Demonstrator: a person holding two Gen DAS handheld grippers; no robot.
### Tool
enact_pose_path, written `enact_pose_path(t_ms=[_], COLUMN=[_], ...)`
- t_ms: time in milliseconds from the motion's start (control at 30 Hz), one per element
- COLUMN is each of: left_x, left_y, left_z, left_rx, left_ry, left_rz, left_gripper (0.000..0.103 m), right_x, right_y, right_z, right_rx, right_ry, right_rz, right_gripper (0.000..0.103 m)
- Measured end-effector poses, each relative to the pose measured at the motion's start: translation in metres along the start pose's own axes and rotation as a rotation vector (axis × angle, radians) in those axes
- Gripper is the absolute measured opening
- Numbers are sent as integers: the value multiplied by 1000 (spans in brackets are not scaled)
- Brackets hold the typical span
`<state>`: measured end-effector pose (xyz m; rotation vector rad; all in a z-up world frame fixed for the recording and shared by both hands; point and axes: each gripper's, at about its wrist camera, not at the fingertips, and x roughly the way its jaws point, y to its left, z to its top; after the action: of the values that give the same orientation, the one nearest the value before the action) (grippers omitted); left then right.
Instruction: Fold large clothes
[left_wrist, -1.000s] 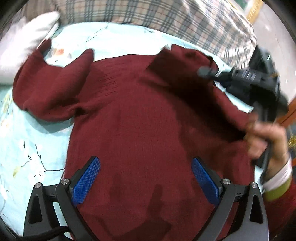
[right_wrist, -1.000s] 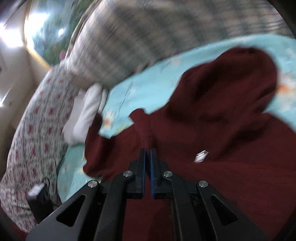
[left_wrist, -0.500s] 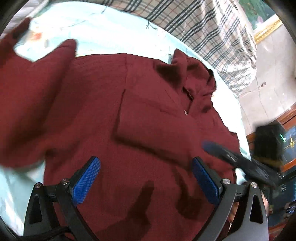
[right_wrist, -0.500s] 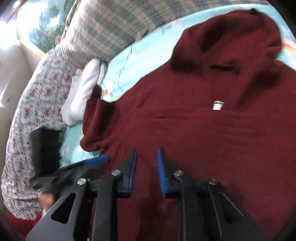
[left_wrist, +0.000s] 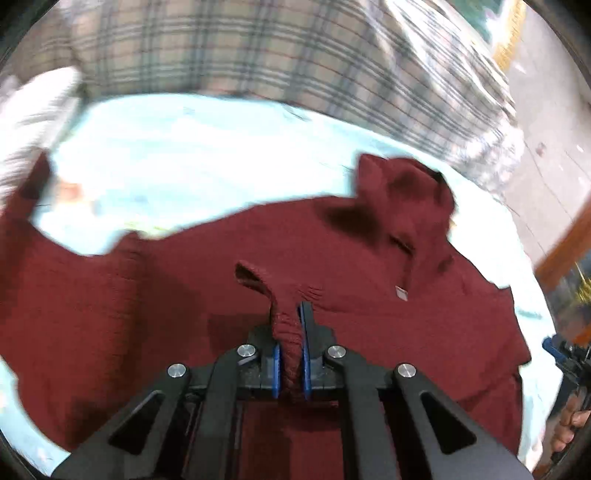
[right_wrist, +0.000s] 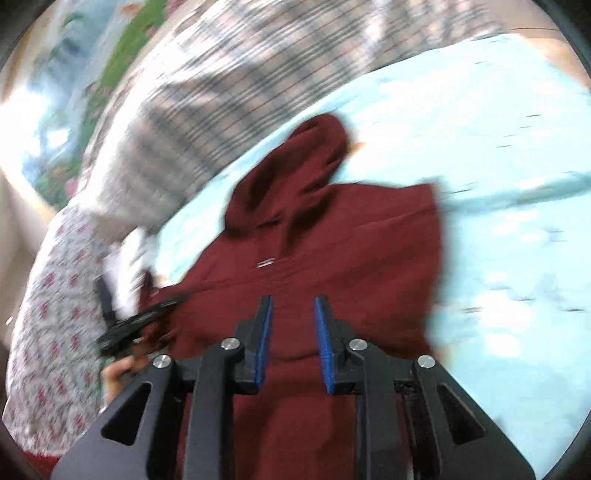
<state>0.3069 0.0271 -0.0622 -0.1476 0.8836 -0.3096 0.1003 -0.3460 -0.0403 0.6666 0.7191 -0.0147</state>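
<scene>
Maroon hoodie (left_wrist: 369, 295) on blue sheet (left_wrist: 184, 155) — left gripper (left_wrist: 290, 325) just closed, pinching fabric; right gripper (right_wrist: 293, 321) just opening, nothing between.

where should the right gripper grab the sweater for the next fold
Probably the sweater's right side edge, where the dark red cloth ends on the blue sheet. That edge lies flat and free, so come in low from the sheet side and slide one jaw under. The right gripper hangs open over the body, its jaws having just opened, while the left gripper already pinches a bunched fold.
</scene>
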Motion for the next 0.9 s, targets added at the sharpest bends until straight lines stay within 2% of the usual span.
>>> enact_pose_path(t_ms=[67, 200, 300, 367, 433, 467, 500, 567, 633, 700, 767, 800, 833, 900], left_x=[4, 8, 11, 15, 15, 16, 18, 20, 21, 25, 30, 31, 31, 22], left_y=[16, 20, 19, 22, 26, 26, 24, 19, 15, 13, 16, 19, 21, 23], left_z=[2, -2, -5, -6, -9, -9, -11, -11, -11, -13, -16, -17, -19, -21], left_rx=[-18, -6, -2, -17, -21, -21, -20, -15, -9, -4, -13, -22, -27, -39], left_ry=[25, 44, 46, 58, 64, 68, 72, 74, 75, 82, 97, 108, 112, 110], left_rz=[18, 39, 56, 57, 59, 63, 68, 71, 58, 67, 68, 62, 55, 43], left_gripper=[7, 7, 7, 7, 7, 7, 7, 7, 7, 7, 8, 8, 10, 15], right_x=[3, 33, 59, 75, 88, 89, 91, 84, 74, 75, 86, 87, 80, 61], right_y=[-21, -39, -43, -50, -59, -62, -61, -59, -50, -49, -50, -49, -44, -30], right_z=[7, 21, 31, 34, 36, 35, 37, 41, 48, 50, 46, 44, 41, 36], right_rx=[41, 74, 74, 87, 119, 110, 96, 91, 19, 4, -8, -13, -38, -72], right_ry=[2, 50, 84, 110, 131, 129, 141, 130, 99, 108, 156, 160, 126, 49], right_rz=[-37, -36, -63, -89, -75, -65, -57, -37, -85, -102, -155, -205, -285, -338], right_gripper=[50, 51, 59, 59, 59, 54, 11, 7, 6, 6, 7, 13, 16, 20])
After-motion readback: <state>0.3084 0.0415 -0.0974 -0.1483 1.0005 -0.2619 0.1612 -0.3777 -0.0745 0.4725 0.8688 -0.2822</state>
